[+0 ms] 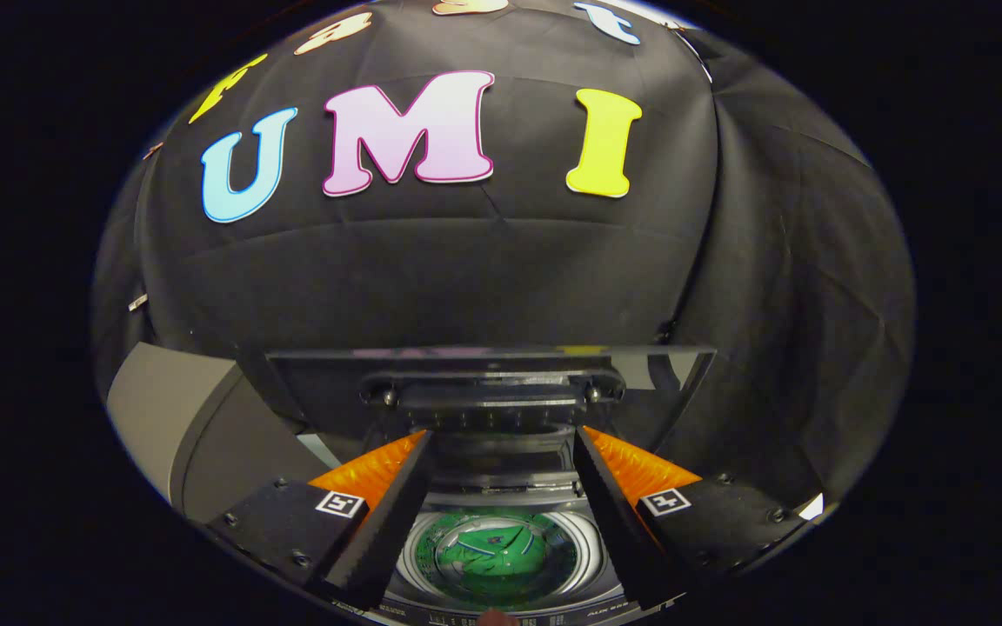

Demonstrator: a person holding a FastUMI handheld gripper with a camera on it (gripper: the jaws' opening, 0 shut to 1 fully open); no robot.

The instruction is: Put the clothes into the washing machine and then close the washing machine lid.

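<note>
**Clothes in drum, lid up, jaws apart**

Clothes (pixel 501 556): a green garment lies bunched at the bottom of the washing machine (pixel 501 522) drum, seen from above through the round metal opening. A darker green band crosses the fabric; a small dark mark sits near its middle. The garment lies below and between the two fingers, not touching either.

Gripper (pixel 501 443): jaws stand apart, with nothing between them. Both fingers angle inward toward the far side of the drum opening. Each finger carries a small square black-and-white marker on its outer block. The fingertips (pixel 418 439) sit just in front of the raised lid, close to its lower edge; contact with it cannot be told.

Lid (pixel 492 382): open, standing upright behind the drum opening. Its panel is dark and glossy and reflects a little colour along its top edge. A dark hinge or handle bar with two screws runs across the lower part of the lid, just above the fingertips.

Surroundings: the grey body of the machine extends to the left of the left finger. Black cloth wall (pixel 431 278) hangs behind the lid, with folds running down on the right side.
</note>
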